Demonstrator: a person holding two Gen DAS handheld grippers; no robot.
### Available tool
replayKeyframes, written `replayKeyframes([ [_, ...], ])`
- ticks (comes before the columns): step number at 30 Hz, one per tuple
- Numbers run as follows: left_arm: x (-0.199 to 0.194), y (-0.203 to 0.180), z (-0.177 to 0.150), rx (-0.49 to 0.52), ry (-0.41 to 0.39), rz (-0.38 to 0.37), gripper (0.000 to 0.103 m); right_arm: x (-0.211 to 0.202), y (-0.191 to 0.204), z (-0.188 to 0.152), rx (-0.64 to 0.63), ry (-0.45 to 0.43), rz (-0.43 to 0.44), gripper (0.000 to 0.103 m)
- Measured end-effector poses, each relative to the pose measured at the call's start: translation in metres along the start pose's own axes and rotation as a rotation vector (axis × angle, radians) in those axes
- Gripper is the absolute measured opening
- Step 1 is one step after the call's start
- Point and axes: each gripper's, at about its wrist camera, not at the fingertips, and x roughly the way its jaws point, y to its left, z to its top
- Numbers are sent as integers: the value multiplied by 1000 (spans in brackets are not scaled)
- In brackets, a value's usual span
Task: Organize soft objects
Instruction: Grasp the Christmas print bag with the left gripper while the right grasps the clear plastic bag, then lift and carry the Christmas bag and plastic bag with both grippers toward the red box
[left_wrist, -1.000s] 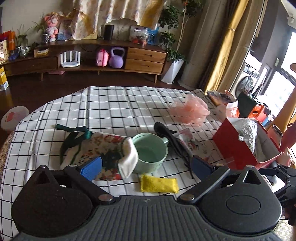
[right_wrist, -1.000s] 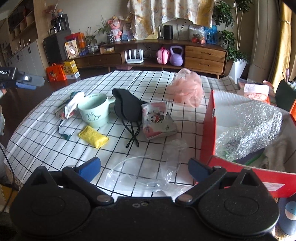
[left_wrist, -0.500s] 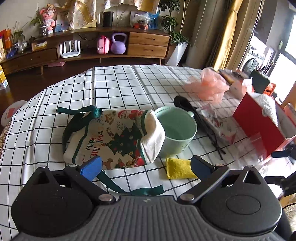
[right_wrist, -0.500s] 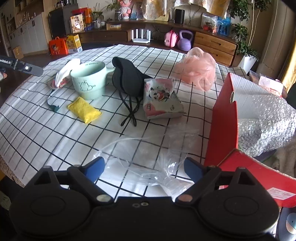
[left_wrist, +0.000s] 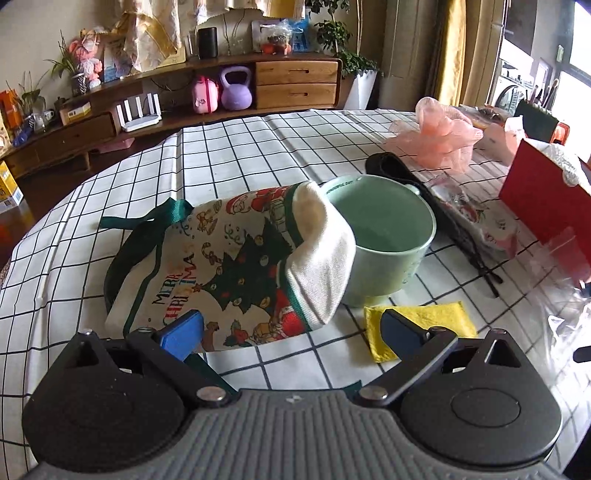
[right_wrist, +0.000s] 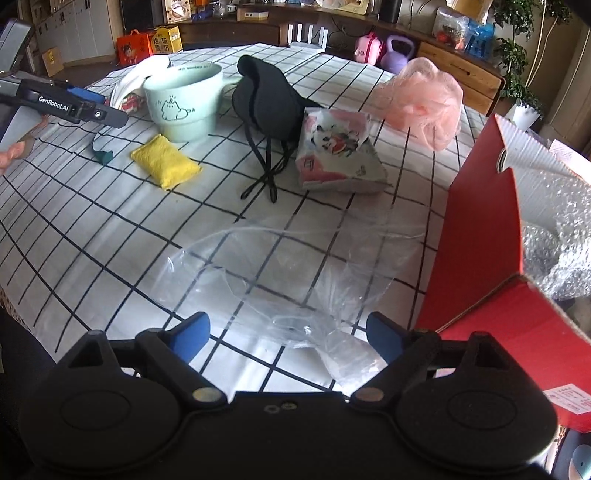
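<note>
My left gripper (left_wrist: 291, 330) is open, low over the near edge of a Christmas cloth bag (left_wrist: 229, 269) that leans on a green mug (left_wrist: 384, 236). A yellow sponge (left_wrist: 428, 325) lies by its right finger. My right gripper (right_wrist: 286, 336) is open just above a clear plastic bag (right_wrist: 291, 266) lying flat on the checked tablecloth. The right wrist view also shows the yellow sponge (right_wrist: 166, 160), a black mask (right_wrist: 269, 99), a printed tissue pack (right_wrist: 336, 151), a pink mesh puff (right_wrist: 428, 99) and the left gripper (right_wrist: 88, 105).
A red cardboard box (right_wrist: 480, 236) with bubble wrap (right_wrist: 561, 236) inside stands at the right, close to my right gripper. The table's near edge (right_wrist: 33, 295) is just below both grippers. A wooden sideboard (left_wrist: 258, 85) stands beyond the table.
Both grippers have moved forward and lower toward the table. The left has closed in on the Christmas bag and the right on the clear plastic bag. Both stay open.
</note>
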Motion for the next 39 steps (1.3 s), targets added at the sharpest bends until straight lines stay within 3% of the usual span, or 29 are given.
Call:
replayKeyframes([
  [6, 10, 14, -2, -43, -31, 51, 101, 9, -5, -2, 17, 14, 13, 81],
  [9, 11, 18, -2, -46, -61, 61, 91, 12, -7, -2, 23, 11, 23, 78],
  [11, 11, 17, -3, -37, -71, 66, 78, 12, -8, -1, 34, 5, 32, 74],
  [16, 12, 15, -2, -25, -76, 99, 73, 11, -10, -1, 52, -14, 30, 61],
  [19, 8, 15, -1, -24, -89, 84, 52, 10, -12, -1, 68, -26, 13, 51],
  [23, 0, 10, 1, -12, -113, 93, 37, 8, -14, -2, 90, -34, 2, 37],
  [29, -20, 12, 8, -33, -176, 132, 23, -2, -13, -3, 113, -68, -23, 28],
  [39, -66, 37, 25, -108, -260, 167, 15, -38, -11, -2, 176, -142, -28, 24],
])
